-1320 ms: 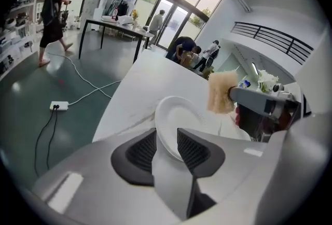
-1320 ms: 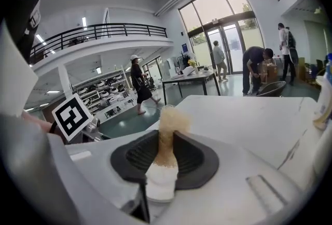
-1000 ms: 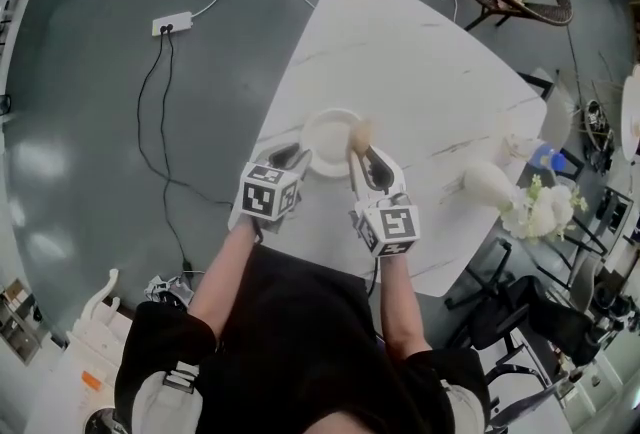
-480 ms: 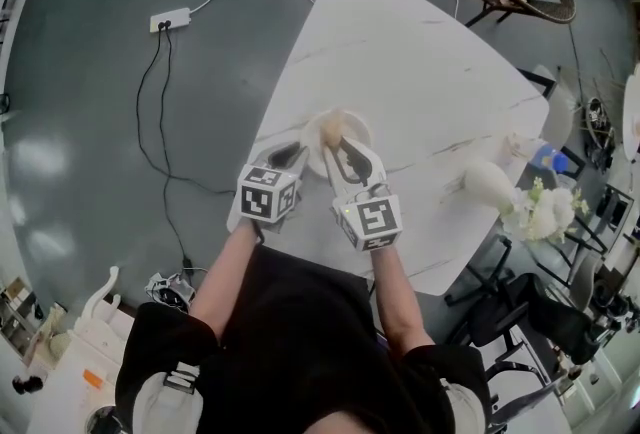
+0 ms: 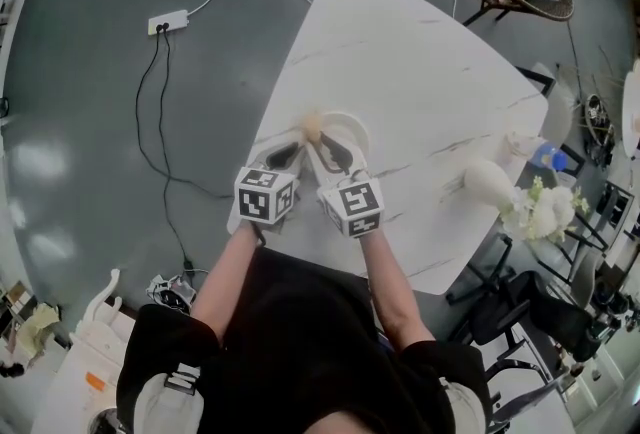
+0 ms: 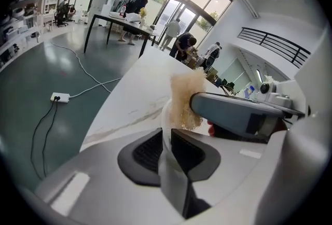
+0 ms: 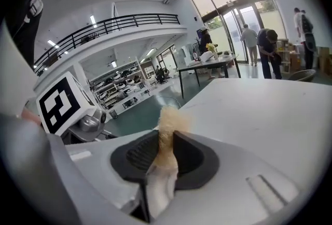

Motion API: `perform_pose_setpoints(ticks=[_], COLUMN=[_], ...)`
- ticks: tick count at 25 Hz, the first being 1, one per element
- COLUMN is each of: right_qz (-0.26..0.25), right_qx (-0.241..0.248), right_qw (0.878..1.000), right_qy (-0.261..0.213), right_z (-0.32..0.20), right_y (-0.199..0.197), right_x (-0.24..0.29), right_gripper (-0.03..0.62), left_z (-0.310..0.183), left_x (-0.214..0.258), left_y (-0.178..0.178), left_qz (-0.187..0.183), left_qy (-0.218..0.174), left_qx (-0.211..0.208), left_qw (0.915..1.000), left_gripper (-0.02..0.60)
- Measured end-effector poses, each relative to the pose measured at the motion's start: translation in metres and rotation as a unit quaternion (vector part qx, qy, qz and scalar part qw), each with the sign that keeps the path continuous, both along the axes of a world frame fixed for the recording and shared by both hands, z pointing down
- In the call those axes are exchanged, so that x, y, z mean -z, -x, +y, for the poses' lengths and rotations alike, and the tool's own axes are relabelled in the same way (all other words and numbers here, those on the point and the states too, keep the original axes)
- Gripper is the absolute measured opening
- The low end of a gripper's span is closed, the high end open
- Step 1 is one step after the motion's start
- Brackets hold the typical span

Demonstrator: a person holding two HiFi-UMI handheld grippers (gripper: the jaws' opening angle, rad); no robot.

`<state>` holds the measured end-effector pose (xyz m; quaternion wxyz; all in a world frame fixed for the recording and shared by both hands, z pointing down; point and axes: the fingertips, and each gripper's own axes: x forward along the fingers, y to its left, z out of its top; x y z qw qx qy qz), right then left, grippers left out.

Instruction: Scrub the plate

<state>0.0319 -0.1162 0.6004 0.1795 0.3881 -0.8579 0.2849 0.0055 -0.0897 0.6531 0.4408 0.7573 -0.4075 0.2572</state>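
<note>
Left gripper (image 6: 166, 147): jaws have just been closing and now pinch the rim of the round white plate (image 6: 165, 124), the thin rim caught between the dark ribbed pads. Right gripper (image 7: 166, 150): clenched on a tan, fibrous scrubbing pad (image 7: 167, 117), a tuft of it sticking out past the fingertips. In the head view the left gripper (image 5: 287, 155) and the right gripper (image 5: 328, 150) sit side by side, the right reaching over the plate (image 5: 352, 130). The scrubbing pad (image 5: 313, 127) is at the plate's left rim, just beyond the left jaws; it looks to be touching the plate, though the view is too small to confirm. The plate sits on the white marble-veined tabletop (image 5: 400, 52), close to its left edge and not far from the near left corner. A white vase (image 5: 490, 182) lies near the right edge, well apart from the plate.
</note>
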Motion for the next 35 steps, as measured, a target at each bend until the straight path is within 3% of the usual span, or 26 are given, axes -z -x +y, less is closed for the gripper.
perform_pose_setpoints(ticks=[35], right_qz=[0.026], right_qx=[-0.130], right_qw=[0.991], right_qy=[0.034], right_z=[0.009], right_y=[-0.108], right_x=[-0.009], right_gripper=[0.094], left_z=[-0.002], left_x=[0.001], left_y=[0.002], left_qz=[0.004], left_qy=[-0.007], left_qx=[0.016], left_qw=[0.9998], left_gripper=[0.046])
